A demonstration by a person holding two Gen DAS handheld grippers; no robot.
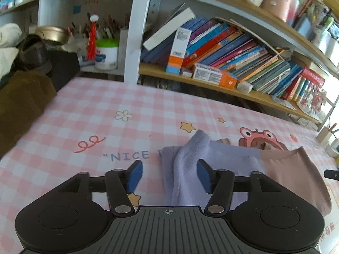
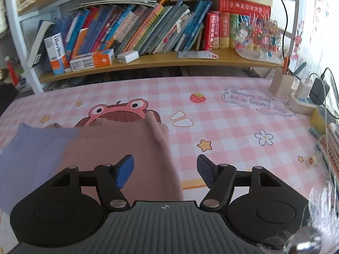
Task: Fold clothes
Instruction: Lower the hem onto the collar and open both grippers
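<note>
Lying flat on the pink checked table (image 2: 222, 131): purple-and-brown top (image 2: 110, 146). Left tongs (image 1: 169, 176) and right tongs (image 2: 165, 171) gaping apart, holding nothing. Next, probably grabbing near corners evenly, folding slowly.

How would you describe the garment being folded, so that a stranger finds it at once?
Look at the pink checked tablecloth in front of the bookshelf. Just below its printed pink frog lies the garment. It is the only cloth thing there, half lavender and half dusty brown.
</note>
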